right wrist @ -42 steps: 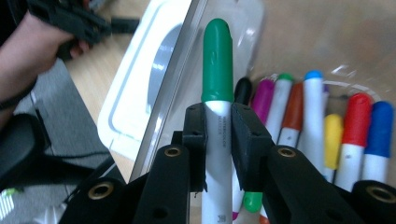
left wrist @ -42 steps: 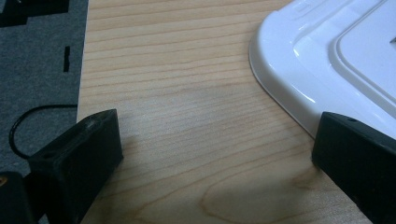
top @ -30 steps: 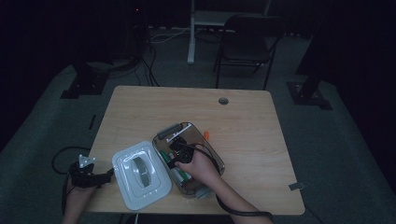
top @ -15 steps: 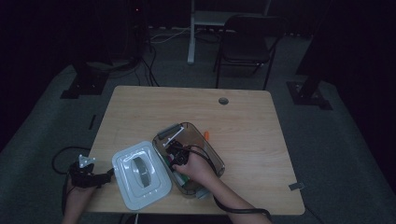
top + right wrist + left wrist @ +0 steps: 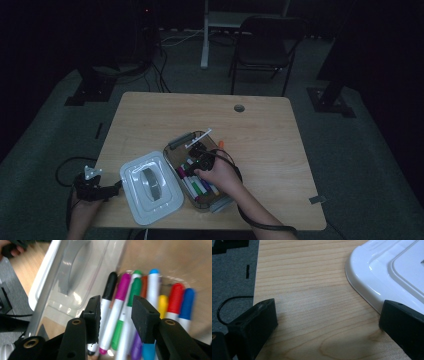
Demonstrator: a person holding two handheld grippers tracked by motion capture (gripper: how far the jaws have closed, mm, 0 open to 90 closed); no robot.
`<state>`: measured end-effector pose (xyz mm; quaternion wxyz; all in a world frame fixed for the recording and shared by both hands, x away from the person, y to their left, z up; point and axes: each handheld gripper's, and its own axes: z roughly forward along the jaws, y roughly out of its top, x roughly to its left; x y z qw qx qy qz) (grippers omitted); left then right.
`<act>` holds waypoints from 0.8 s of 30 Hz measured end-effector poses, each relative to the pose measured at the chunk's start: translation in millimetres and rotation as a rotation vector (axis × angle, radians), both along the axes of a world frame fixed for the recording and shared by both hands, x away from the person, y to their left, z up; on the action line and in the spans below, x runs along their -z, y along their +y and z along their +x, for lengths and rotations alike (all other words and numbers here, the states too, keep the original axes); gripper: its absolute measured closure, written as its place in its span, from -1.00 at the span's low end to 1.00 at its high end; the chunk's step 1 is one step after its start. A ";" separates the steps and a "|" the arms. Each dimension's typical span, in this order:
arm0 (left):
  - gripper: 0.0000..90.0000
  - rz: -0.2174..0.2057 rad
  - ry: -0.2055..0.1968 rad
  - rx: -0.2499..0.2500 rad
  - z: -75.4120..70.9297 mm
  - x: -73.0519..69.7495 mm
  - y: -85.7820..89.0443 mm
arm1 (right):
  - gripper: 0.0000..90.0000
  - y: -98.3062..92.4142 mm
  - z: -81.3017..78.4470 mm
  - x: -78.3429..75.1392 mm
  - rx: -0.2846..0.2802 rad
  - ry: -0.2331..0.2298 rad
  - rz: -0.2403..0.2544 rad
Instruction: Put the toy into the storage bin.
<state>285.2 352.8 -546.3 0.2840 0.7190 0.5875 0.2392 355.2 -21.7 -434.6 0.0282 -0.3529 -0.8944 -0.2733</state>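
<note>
- Your right tool [image 5: 115, 315] hangs over the clear box [image 5: 176, 145] of markers [image 5: 117, 312] at the middle of the desk [image 5: 270, 130] — its jaws have just been opening, and nothing is pinched between them.
- By my reading, the step in hand is letting a marker go into the box.
- Your left tool [image 5: 327, 322] rests spread wide at the desk's near-left edge, gripping nothing, just beside the white lid [image 5: 392, 270].
- Next, lift the right tool clear — then the lid wants fetching.
</note>
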 end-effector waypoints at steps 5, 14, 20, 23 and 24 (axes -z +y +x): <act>-0.95 0.001 0.000 0.001 0.1 0.0 0.1 | 0.25 -28.7 2.3 -22.8 0.035 -0.053 0.063; -0.95 0.001 0.000 0.001 0.0 0.0 0.1 | 0.11 -84.7 12.6 -45.6 0.136 -0.164 0.108; -0.95 0.000 0.000 0.001 0.0 0.0 0.0 | 0.01 -112.2 26.4 -41.6 0.223 -0.181 0.122; -0.95 0.001 0.001 0.001 0.0 -0.1 0.1 | -0.02 -124.1 36.4 -34.3 0.268 -0.191 0.118; -0.95 0.000 0.001 0.001 0.0 0.0 0.1 | -0.02 -127.3 40.0 -30.3 0.280 -0.193 0.115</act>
